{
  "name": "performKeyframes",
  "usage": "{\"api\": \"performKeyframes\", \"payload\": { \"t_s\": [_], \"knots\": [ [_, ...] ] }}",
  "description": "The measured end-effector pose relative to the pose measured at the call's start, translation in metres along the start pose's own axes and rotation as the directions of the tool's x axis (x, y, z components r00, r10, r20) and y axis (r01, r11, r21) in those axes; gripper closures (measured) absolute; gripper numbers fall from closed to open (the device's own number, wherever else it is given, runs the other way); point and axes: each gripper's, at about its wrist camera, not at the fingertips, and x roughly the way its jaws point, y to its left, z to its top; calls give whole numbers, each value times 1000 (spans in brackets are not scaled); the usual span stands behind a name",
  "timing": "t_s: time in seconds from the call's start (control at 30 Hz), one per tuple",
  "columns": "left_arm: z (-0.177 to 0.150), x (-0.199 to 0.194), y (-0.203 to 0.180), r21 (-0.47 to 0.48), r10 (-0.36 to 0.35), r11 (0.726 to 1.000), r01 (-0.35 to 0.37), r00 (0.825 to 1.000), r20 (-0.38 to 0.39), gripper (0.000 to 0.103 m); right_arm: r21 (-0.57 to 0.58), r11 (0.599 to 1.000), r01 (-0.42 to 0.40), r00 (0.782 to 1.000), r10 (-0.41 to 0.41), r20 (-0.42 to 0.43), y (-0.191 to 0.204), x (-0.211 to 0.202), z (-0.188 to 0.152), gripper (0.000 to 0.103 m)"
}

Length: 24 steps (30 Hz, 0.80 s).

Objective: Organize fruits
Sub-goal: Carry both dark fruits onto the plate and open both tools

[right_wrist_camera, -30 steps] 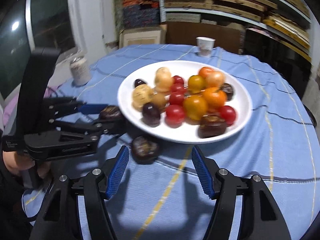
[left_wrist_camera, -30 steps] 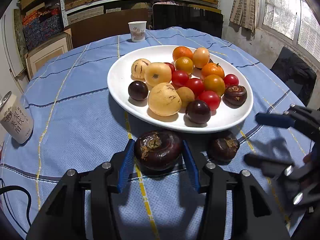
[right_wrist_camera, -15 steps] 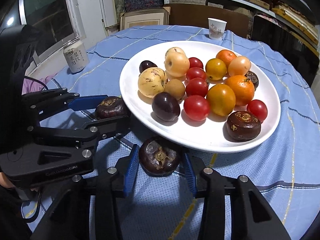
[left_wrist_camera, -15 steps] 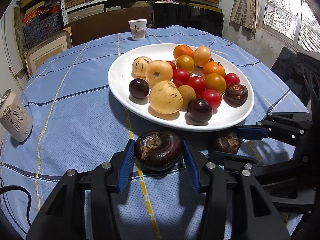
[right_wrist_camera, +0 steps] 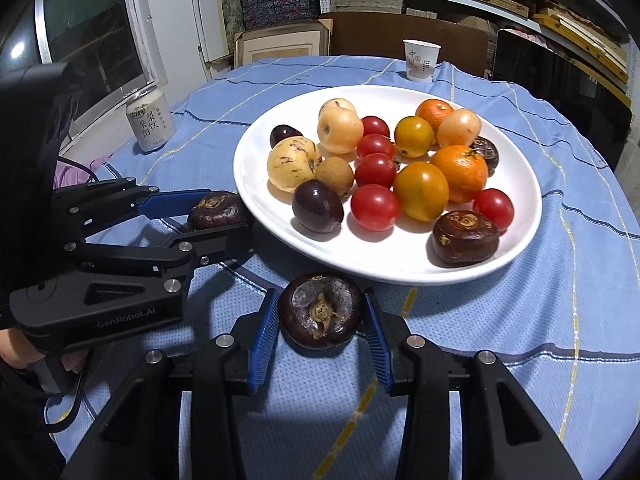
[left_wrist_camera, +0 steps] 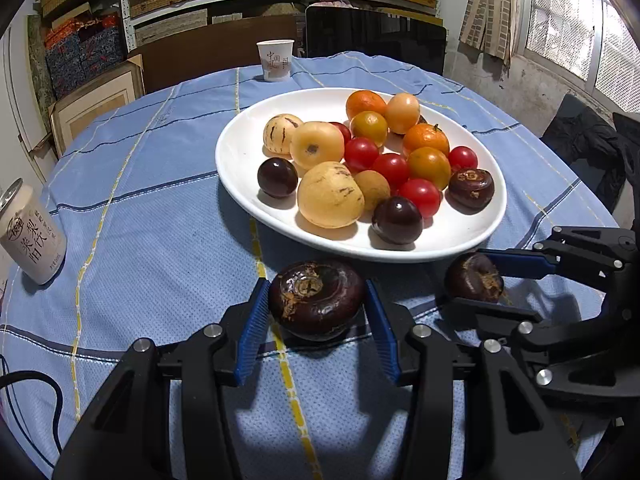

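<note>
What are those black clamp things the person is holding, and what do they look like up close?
They are two matching hand-held grippers. The left gripper and right gripper are black angular frames joined by silver bolts, each with two fingers lined with ribbed blue pads. The left one's body carries pale "GenRobot.AI" lettering, and a black cable trails below its handle.
</note>
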Motion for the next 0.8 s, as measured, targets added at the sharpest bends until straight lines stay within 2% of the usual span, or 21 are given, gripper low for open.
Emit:
{"api": "performKeyframes", "payload": {
  "t_s": [0.27, 0.47, 0.6, 0.7, 0.8],
  "knots": [
    [-11, -16, -7, 3, -31, 1000, 31, 1000, 2, 56, 10, 1000, 9, 1000, -10, 22, -9, -22, -15, 60],
    [-13, -50, -11, -7, -63, 998, 64, 994, 85, 56, 57, 998, 26, 997, -30, 67, -30, -49, -26, 61],
    [13, -60, -13, 2, -60, 998, 61, 992, 115, 56, 64, 997, 43, 991, -51, 120, -39, -65, -16, 61],
    [43, -59, -13, 8, -76, 997, 75, 989, 129, 56, 67, 996, 55, 986, -65, 155, -49, -75, 3, 61],
    [70, -45, -14, 26, -61, 998, 58, 990, 124, 56, 41, 996, 74, 980, -80, 182, -58, -75, 34, 61]
  ]
}}
